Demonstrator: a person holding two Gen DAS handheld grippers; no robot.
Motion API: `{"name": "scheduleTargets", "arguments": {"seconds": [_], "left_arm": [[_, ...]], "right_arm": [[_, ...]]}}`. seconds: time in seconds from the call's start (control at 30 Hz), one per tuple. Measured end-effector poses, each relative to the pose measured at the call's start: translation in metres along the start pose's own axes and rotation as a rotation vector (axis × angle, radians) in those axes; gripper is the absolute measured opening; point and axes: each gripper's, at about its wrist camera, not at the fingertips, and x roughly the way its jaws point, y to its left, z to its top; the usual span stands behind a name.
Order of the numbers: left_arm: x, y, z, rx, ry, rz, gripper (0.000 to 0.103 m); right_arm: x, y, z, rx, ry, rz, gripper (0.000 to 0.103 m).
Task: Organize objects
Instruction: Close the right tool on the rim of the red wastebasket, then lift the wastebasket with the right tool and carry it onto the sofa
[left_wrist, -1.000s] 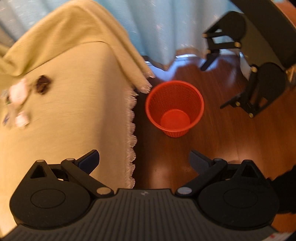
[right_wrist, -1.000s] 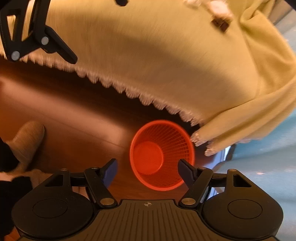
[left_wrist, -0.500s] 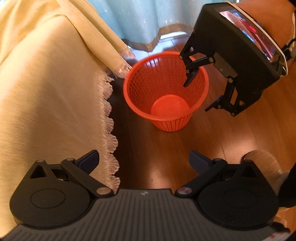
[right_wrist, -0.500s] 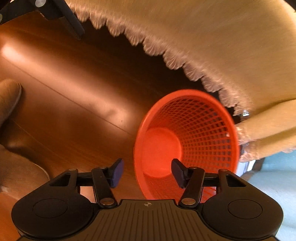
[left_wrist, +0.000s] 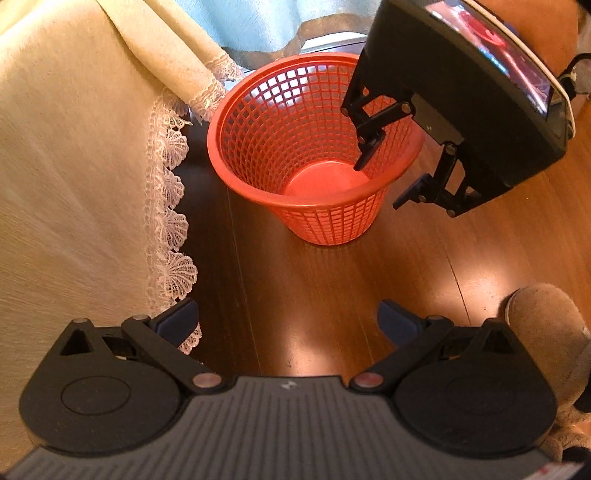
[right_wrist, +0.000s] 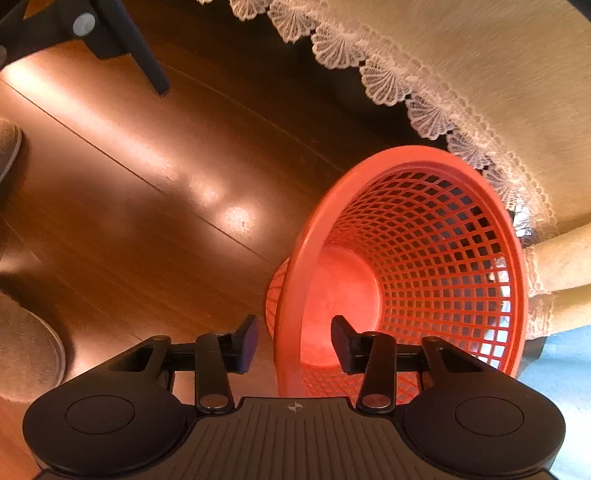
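An orange mesh basket (left_wrist: 280, 122) stands upright and empty on the wooden floor, close to a hanging tablecloth. My right gripper (left_wrist: 380, 182) straddles its near-right rim, with one finger inside the basket and one outside. In the right wrist view the basket's rim (right_wrist: 291, 295) runs between the two fingers of the right gripper (right_wrist: 294, 338), which is partly open with gaps on both sides of the rim. My left gripper (left_wrist: 286, 319) hovers wide open over the bare floor in front of the basket, holding nothing.
A cream tablecloth with a lace edge (left_wrist: 74, 166) hangs on the left, touching the basket's far side (right_wrist: 480, 92). A slippered foot (left_wrist: 546, 332) stands on the floor at the right. A pale blue curtain (left_wrist: 258, 26) hangs behind the basket.
Both grippers have dropped from table height towards the basket. The right gripper has come onto the rim and its fingers have narrowed. The left stays wide open.
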Motion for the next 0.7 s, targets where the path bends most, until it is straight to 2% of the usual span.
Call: {"name": "scheduleTargets", "arguments": {"seconds": [0.2, 0.37, 0.7], "left_arm": [[0.004, 0.002, -0.002, -0.002, -0.002, -0.001, 0.101], [-0.002, 0.005, -0.004, -0.020, -0.002, -0.005, 0.101], [-0.029, 0.008, 0.001, -0.019, 0.001, -0.014, 0.101]], "right_arm": [[0.011, 0.003, 0.005, -0.008, 0.018, 0.008, 0.028], [0.010, 0.000, 0.009, 0.005, 0.035, 0.027, 0.007], [-0.031, -0.004, 0.015, 0.005, 0.048, 0.034, 0.003]]}}
